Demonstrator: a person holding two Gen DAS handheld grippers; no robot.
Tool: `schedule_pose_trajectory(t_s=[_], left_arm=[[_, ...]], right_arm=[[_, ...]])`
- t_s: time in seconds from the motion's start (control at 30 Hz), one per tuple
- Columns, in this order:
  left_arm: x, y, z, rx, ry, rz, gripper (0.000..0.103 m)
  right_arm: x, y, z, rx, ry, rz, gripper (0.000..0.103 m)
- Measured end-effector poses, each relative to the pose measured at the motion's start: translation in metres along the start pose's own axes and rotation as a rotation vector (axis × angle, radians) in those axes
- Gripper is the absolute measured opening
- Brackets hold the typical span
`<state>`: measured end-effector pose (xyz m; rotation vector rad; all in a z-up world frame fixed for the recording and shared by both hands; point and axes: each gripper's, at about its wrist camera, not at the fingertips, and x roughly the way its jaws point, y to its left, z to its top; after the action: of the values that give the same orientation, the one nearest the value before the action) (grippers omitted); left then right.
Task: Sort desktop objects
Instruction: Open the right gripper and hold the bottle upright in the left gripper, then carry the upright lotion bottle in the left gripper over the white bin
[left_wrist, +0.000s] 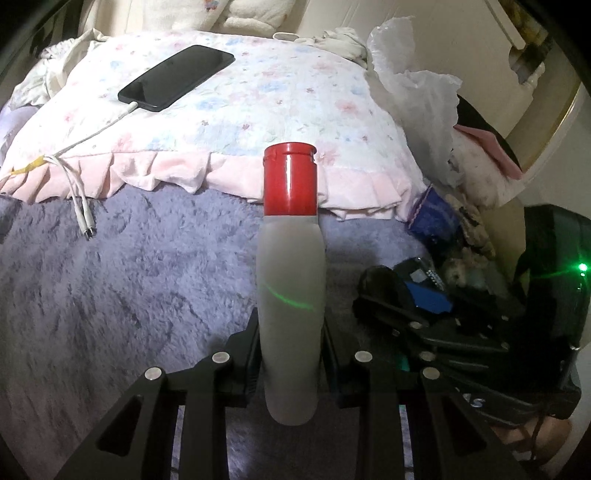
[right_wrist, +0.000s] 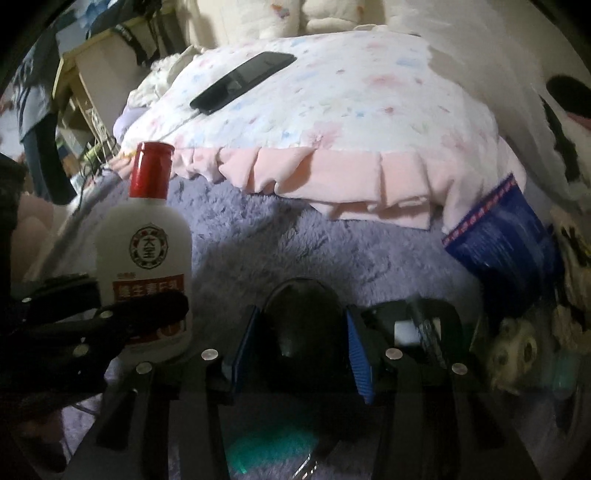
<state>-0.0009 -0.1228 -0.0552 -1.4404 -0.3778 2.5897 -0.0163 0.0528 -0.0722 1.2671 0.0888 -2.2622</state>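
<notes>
The white bottle (right_wrist: 144, 254) with a red cap (left_wrist: 290, 179) bears a round red emblem with Chinese characters and a red band of Chinese writing, too blurred to read. It stands on a purple fuzzy blanket (left_wrist: 129, 266) before a floral pillow (left_wrist: 258, 107) carrying a black phone (left_wrist: 176, 78). The left gripper (left_wrist: 291, 354) clamps the bottle's lower body; the right gripper (right_wrist: 301, 328), half open, straddles a dark rounded object (right_wrist: 303, 317), contact unclear.

Left tongs (left_wrist: 291, 354) clamped on a red-capped bottle (left_wrist: 291, 280)

The white bottle stands upright between the black fingers over a purple fluffy blanket (left_wrist: 129, 277). Beyond lies a floral pillow (left_wrist: 277, 103) bearing a black phone (left_wrist: 177, 77) with its white cable (left_wrist: 81, 177).
</notes>
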Motion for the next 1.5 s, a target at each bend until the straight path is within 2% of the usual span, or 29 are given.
schedule_pose_trajectory(t_s=[0.1,0.17,0.33,0.6,0.8,0.93,1.07,1.17,1.3,1.5], left_arm=[[-0.01,-0.011,0.009,0.021,-0.004,-0.011,0.026],[-0.017,-0.024,0.016,0.061,-0.016,0.0,0.026],[-0.027,-0.061,0.03,0.143,-0.025,-0.035,0.026],[-0.042,-0.131,0.046,0.277,-0.036,-0.124,0.026],[-0.049,-0.207,0.062,0.405,-0.043,-0.192,0.026],[-0.052,-0.262,0.069,0.512,-0.043,-0.238,0.026],[-0.052,-0.311,0.074,0.592,-0.019,-0.281,0.026],[-0.052,-0.346,0.075,0.654,-0.008,-0.308,0.026],[-0.06,-0.391,0.072,0.752,-0.005,-0.339,0.026],[-0.062,-0.437,0.077,0.84,0.006,-0.384,0.026]], right_arm=[[-0.017,-0.006,0.0,0.067,-0.029,0.061,0.046],[-0.03,-0.01,0.004,0.086,-0.06,0.064,0.046],[-0.059,-0.019,0.015,0.123,-0.109,0.061,0.046],[-0.149,-0.059,0.002,0.225,-0.229,-0.07,0.046],[-0.217,-0.098,-0.008,0.332,-0.36,-0.202,0.046],[-0.25,-0.125,-0.018,0.416,-0.417,-0.268,0.046],[-0.272,-0.154,-0.019,0.488,-0.442,-0.341,0.046],[-0.291,-0.178,-0.017,0.546,-0.427,-0.454,0.046],[-0.318,-0.198,-0.024,0.611,-0.445,-0.545,0.046],[-0.345,-0.222,-0.05,0.748,-0.475,-0.62,0.046]])
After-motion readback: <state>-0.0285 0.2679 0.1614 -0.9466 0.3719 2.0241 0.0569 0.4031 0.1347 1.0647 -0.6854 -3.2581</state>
